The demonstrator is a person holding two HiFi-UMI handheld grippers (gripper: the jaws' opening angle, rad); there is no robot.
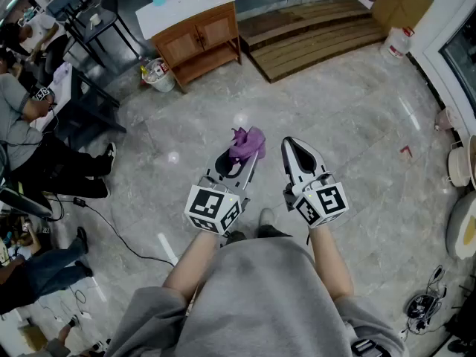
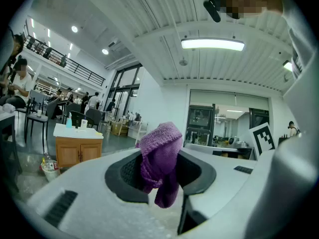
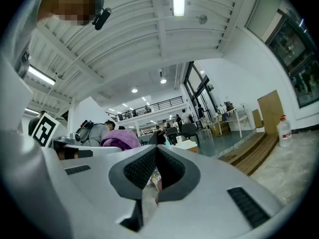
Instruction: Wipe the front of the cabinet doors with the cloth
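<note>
The wooden cabinet (image 1: 198, 37) with two doors and a white top stands far off across the floor, well beyond both grippers. My left gripper (image 1: 242, 156) is shut on a purple cloth (image 1: 248, 143) that bunches up out of its tips. In the left gripper view the cloth (image 2: 160, 156) hangs between the dark pads, and the cabinet (image 2: 77, 151) shows small at the left. My right gripper (image 1: 292, 146) is held beside the left one, shut with nothing in it. Its pads (image 3: 172, 169) meet in the right gripper view, where the cloth (image 3: 121, 139) shows at the left.
A small bin (image 1: 158, 75) stands at the cabinet's left foot. A low wooden platform (image 1: 320, 30) lies to its right, with a white jug (image 1: 398, 42) beyond. People sit at dark desks (image 1: 82, 103) on the left. Cables (image 1: 111, 233) trail over the marble floor.
</note>
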